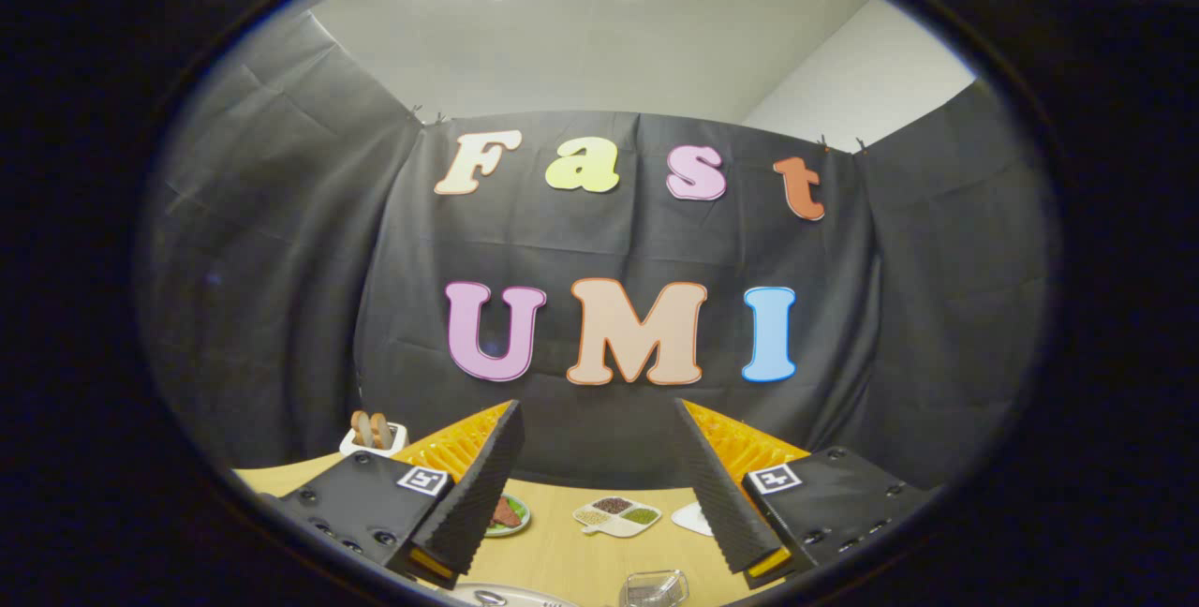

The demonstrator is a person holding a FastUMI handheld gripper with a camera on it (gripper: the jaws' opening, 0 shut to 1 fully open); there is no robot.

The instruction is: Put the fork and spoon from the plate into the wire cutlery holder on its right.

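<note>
Gripper view had the gripper (599, 495) held up above the counter (562, 555), its two fingers spread wide apart with nothing between them but open counter. And there was the plate (510, 596), just its rim peeking in right below the fingers, a bit of shiny cutlery (489, 598) lying on it; whether that was the fork or the spoon could not be told. Just to the plate's right sat the wire cutlery holder (654, 588), low between the fingers and closer to the right one. Further on, beyond the fingertips, a divided dish (617, 515) carried three small heaps of dark, pale and green bits. Beside the left finger a green plate (507, 515) showed something reddish on it, partly hidden. A white piece (694, 519) lay close by the right finger. Out past the left finger, a white toaster (373, 436) stood with two brown slices poking up.
</note>
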